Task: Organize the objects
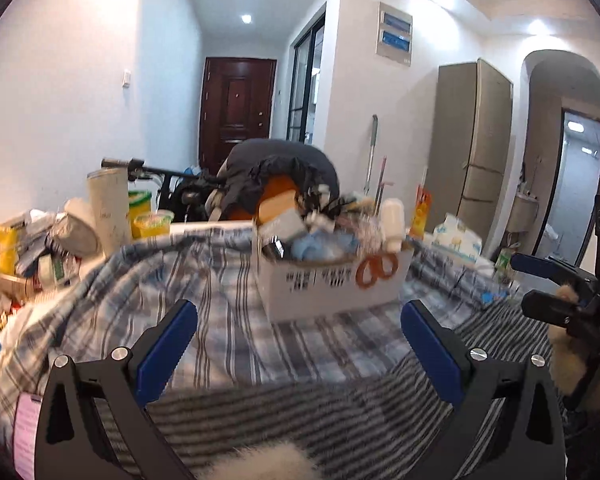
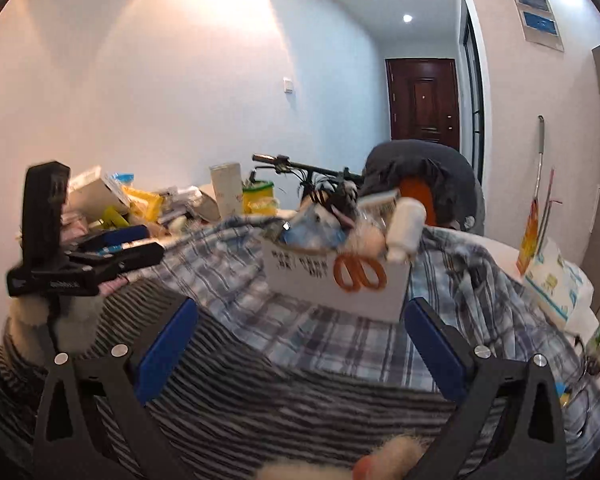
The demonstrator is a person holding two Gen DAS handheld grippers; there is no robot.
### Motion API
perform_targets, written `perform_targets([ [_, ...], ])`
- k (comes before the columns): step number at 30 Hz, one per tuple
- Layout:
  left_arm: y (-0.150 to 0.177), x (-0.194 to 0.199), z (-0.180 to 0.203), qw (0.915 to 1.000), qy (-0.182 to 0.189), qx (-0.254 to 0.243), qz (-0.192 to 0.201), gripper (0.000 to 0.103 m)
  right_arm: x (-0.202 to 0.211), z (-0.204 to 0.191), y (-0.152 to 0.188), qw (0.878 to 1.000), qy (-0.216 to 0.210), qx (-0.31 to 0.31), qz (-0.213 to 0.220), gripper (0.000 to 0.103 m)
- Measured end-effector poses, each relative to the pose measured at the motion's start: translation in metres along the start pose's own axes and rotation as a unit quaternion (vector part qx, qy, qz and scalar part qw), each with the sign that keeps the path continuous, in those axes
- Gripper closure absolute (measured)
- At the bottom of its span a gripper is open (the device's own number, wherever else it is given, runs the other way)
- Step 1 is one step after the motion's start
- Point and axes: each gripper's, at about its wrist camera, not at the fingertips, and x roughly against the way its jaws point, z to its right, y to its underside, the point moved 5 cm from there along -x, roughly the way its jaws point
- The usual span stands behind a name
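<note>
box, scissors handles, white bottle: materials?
Box: looks like white cardboard, matte, with flat folded walls and black print.
Scissors: orange handle loops, likely glossy plastic; blades hidden inside the box.
Bottle: probably white plastic, smooth and slightly shiny; blur leaves it open.

My left gripper point(image 1: 300, 336) and right gripper point(image 2: 302, 334) point forward side by side, level, blue-padded fingers point(image 1: 168, 344) spread wide, nothing between them.
</note>
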Motion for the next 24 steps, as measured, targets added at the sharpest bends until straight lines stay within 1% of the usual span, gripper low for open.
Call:
perform_targets([
  [3,0.019,-0.008,0.005,0.9998,-0.015,-0.016,0.0,0.0,-0.014,0.003,0.023,1.0,0.022,0.018,-0.005,0.0],
  [5,0.029,-0.015,0.009,0.9992,-0.025,-0.029,-0.011,0.0,-0.027,0.007,0.038,0.999,0.013,0.011,-0.03,0.0],
  [6,0.031,-0.017,0.011,0.9989,-0.028,-0.034,-0.016,0.0,-0.033,0.012,0.041,0.998,0.018,-0.001,-0.055,0.0],
  [7,0.031,-0.017,0.013,0.9986,-0.032,-0.04,-0.013,0.0,-0.037,0.017,0.042,0.997,0.039,-0.008,-0.064,0.0],
  [8,0.03,-0.015,0.016,0.9985,-0.03,-0.046,-0.007,0.0,-0.037,0.021,0.041,0.996,0.056,-0.016,-0.065,0.0],
  [10,0.033,-0.011,0.023,0.9979,-0.022,-0.061,0.001,0.0,-0.034,0.025,0.041,0.996,0.059,-0.025,-0.058,0.0],
  [12,0.037,-0.012,0.029,0.9971,-0.017,-0.073,-0.005,0.0,-0.029,0.027,0.04,0.997,0.058,-0.028,-0.044,0.0],
  [15,0.042,-0.018,0.033,0.9959,-0.023,-0.084,-0.026,0.0,-0.02,0.03,0.036,0.997,0.066,-0.033,-0.02,0.0],
  [18,0.043,-0.021,0.033,0.9958,-0.019,-0.083,-0.034,0.0,-0.02,0.031,0.034,0.997,0.068,-0.034,-0.022,0.0],
  [24,0.045,-0.022,0.035,0.9953,-0.02,-0.088,-0.037,0.0,-0.028,0.023,0.038,0.994,0.105,-0.005,-0.043,0.0],
])
